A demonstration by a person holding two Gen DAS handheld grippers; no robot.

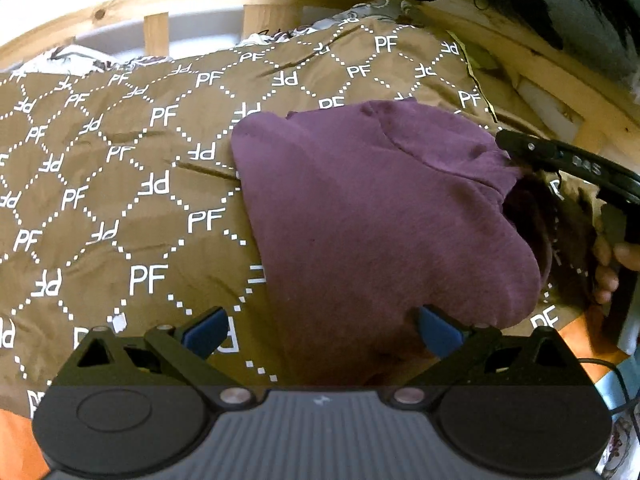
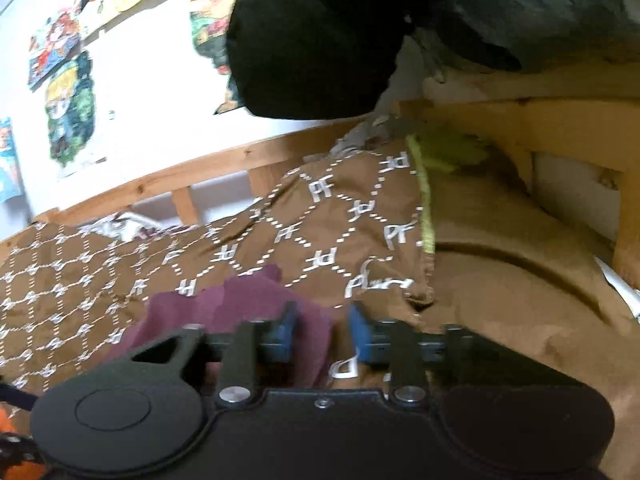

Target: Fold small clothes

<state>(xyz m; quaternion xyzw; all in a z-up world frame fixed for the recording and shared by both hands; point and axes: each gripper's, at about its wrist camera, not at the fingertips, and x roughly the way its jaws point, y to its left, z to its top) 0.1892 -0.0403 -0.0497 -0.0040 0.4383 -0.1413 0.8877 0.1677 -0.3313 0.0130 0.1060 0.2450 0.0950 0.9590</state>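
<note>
A purple garment (image 1: pixel 380 216) lies on a brown bedspread (image 1: pixel 120 184) printed with white "PF" letters. My left gripper (image 1: pixel 320 330) is open, its blue pads wide apart over the garment's near edge. The right gripper (image 1: pixel 560 164) shows at the garment's right edge, where the cloth is lifted and bunched. In the right wrist view the right gripper (image 2: pixel 322 334) has its blue pads a small gap apart, with a flap of the purple garment (image 2: pixel 240 300) between and behind them. Whether the pads pinch the cloth is unclear.
A wooden bed rail (image 1: pixel 160 4) runs along the back, against a white wall. Colourful pictures (image 2: pixel 68 92) hang on the wall. A black cloth mass (image 2: pixel 320 40) hangs above. A plain brown blanket (image 2: pixel 520 300) lies to the right. Something orange (image 1: pixel 16 448) lies at the lower left.
</note>
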